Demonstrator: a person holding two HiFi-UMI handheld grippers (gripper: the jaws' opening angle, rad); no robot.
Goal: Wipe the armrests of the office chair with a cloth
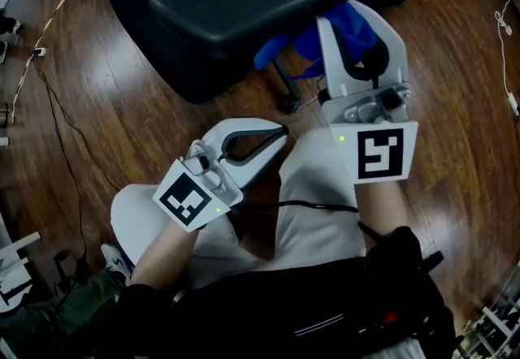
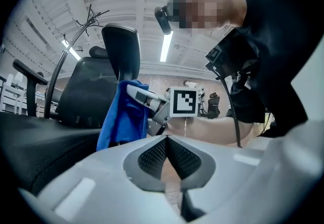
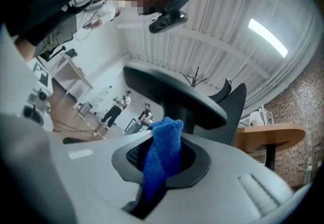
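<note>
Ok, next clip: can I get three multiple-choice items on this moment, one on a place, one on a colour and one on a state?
1. Where is the cloth?
A. on the floor
B. in the right tongs
C. spread over the chair seat

2. What colour is the cloth?
A. yellow
B. white
C. blue

3. How do the left tongs stand?
A. shut, with nothing in them
B. wide open
C. shut on the cloth

Answers:
1. B: the right gripper view shows the cloth pinched between that gripper's jaws.
2. C: the cloth looks blue in all three views.
3. A: the left gripper view shows its tips meeting with nothing between them.
</note>
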